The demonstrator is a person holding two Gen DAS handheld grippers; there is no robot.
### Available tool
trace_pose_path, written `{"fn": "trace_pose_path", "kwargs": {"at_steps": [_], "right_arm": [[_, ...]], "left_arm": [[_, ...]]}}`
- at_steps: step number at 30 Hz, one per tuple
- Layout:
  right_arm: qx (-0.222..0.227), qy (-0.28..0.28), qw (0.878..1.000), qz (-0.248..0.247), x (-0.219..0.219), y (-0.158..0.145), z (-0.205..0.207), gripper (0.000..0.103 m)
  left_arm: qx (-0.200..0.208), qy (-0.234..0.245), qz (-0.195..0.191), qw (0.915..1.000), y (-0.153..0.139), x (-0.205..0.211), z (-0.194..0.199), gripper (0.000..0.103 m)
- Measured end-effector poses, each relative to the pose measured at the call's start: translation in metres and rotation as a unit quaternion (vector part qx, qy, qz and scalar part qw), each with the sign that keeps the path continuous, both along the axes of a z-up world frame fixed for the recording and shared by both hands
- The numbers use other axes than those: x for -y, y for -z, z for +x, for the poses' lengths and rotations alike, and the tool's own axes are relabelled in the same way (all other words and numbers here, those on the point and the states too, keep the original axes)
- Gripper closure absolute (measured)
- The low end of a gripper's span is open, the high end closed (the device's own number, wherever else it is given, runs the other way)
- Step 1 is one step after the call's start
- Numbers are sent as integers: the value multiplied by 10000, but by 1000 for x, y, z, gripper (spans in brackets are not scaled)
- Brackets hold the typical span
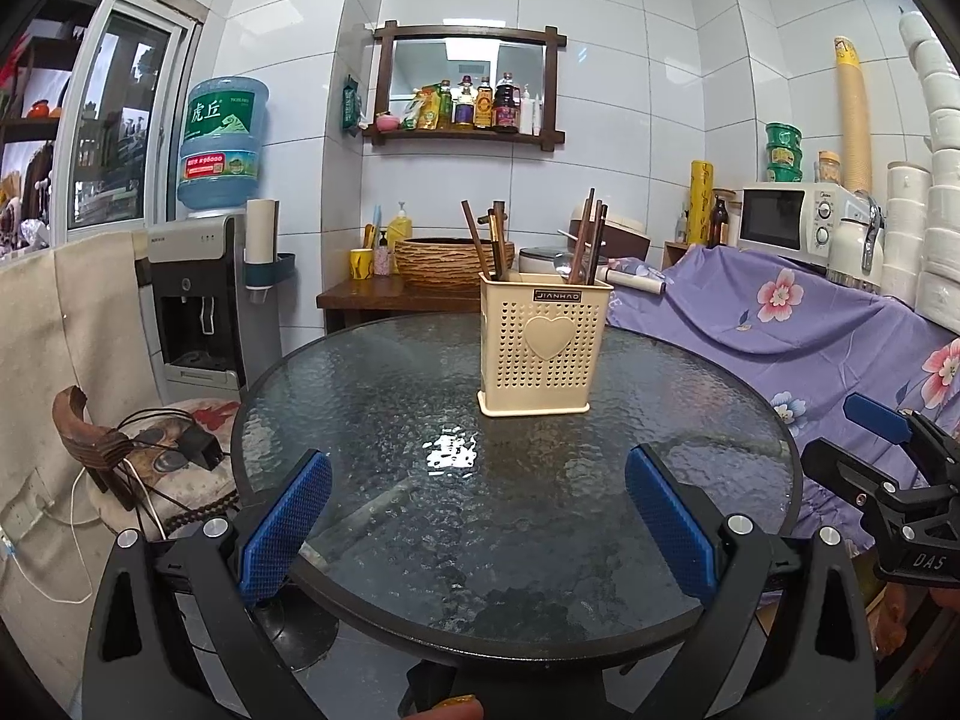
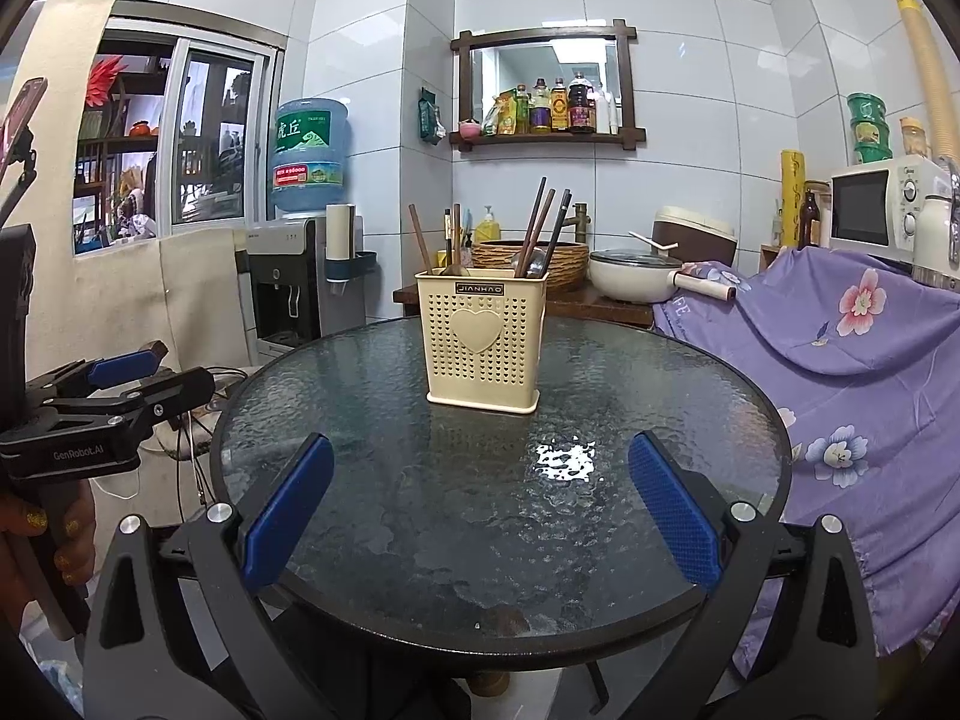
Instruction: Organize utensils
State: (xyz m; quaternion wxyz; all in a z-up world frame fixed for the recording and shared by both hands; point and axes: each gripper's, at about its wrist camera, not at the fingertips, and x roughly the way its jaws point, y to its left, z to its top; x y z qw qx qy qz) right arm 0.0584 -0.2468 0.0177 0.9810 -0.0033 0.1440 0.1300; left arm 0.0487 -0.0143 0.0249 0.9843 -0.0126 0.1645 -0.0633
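A cream perforated utensil holder (image 1: 543, 342) with a heart on its front stands upright on the round glass table (image 1: 384, 396). Brown chopsticks (image 1: 591, 234) and spoons stick out of it. It also shows in the right wrist view (image 2: 483, 339), with chopsticks (image 2: 537, 225) leaning in two groups. My left gripper (image 1: 477, 525) is open and empty, over the table's near edge. My right gripper (image 2: 480, 516) is open and empty, likewise near the front edge. Each gripper shows at the side of the other's view, the right one (image 1: 888, 468) and the left one (image 2: 108, 396).
A purple floral cloth (image 2: 840, 348) covers furniture to the right, with a microwave (image 1: 792, 219) behind. A water dispenser (image 1: 204, 294) stands at the left. A chair with cables (image 1: 174, 450) sits left of the table. A woven basket (image 1: 453, 261) and a pot (image 2: 630, 276) stand behind.
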Motion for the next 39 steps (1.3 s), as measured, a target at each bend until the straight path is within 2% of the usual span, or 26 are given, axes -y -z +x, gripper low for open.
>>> {"fn": "trace_pose_path", "kwargs": {"at_steps": [39], "right_arm": [[-80, -52, 9999, -50, -2, 5, 1, 6]], "left_arm": [[-118, -39, 45, 9999, 4, -3, 3, 7]]}}
